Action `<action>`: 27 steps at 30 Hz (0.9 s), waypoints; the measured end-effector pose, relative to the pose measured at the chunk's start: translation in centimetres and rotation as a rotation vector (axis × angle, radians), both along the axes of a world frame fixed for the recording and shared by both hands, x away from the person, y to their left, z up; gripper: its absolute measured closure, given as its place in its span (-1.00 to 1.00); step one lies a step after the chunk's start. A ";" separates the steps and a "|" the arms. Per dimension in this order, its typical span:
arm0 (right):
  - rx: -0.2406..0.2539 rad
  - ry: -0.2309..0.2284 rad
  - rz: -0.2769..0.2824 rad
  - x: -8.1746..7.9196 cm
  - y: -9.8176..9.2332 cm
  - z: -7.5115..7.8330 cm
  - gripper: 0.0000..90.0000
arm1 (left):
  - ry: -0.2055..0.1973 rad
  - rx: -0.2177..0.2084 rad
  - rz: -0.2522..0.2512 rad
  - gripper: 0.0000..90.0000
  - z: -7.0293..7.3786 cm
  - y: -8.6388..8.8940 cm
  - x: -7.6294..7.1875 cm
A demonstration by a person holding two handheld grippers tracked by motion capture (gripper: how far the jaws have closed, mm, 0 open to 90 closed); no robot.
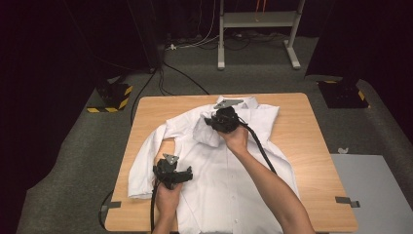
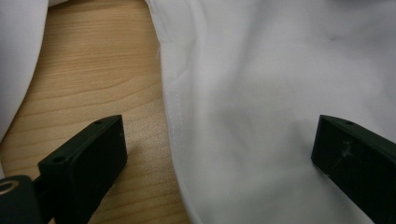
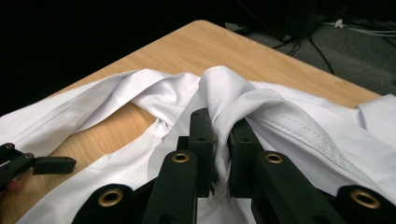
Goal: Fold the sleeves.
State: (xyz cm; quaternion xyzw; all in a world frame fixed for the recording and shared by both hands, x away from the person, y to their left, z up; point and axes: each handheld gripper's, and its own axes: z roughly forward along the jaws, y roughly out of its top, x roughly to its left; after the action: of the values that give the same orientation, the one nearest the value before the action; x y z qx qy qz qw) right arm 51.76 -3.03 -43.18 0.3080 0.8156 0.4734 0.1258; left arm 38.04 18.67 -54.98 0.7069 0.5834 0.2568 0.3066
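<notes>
The right claw (image 3: 219,140) was clamped shut on a bunched fold of the white shirt (image 1: 229,170), the cloth rising in a peak from between its jaws. In the high view that claw (image 1: 210,122) sat near the shirt's collar (image 1: 246,102), toward 12 o'clock on the worktop (image 1: 311,141), with its cable trailing back along the person's right forearm (image 1: 272,190). The left claw (image 2: 219,154) stood wide open and gripped nothing, one jaw over bare wood and the other over the shirt's body, with a stitched seam running between them. Seen from above, the left claw (image 1: 187,174) lay toward 8 o'clock, at the gap between the shirt's sleeve (image 1: 141,170) and its body. The shirt lay spread front-up across the middle of the worktop, its hem reaching the near edge at 6 o'clock.
</notes>
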 end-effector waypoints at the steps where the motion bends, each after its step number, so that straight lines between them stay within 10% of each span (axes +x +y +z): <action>1: -0.007 0.006 0.005 0.1 0.2 -0.2 0.86 | 0.001 0.002 -0.001 -0.93 0.0 0.0 0.0; 7: -0.019 0.025 0.023 0.2 1.2 -1.3 0.82 | 0.001 0.002 -0.002 -0.92 0.0 0.0 0.0; 27: -0.106 0.019 -0.018 -0.8 0.3 -1.2 -0.34 | -0.001 0.000 -0.001 -0.92 0.0 0.0 0.1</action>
State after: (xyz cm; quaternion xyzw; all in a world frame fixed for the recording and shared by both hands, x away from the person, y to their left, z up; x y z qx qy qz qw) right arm 50.94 -2.71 -44.34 0.3127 0.8379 0.4255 0.1382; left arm 38.09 18.65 -54.97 0.7071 0.5828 0.2571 0.3070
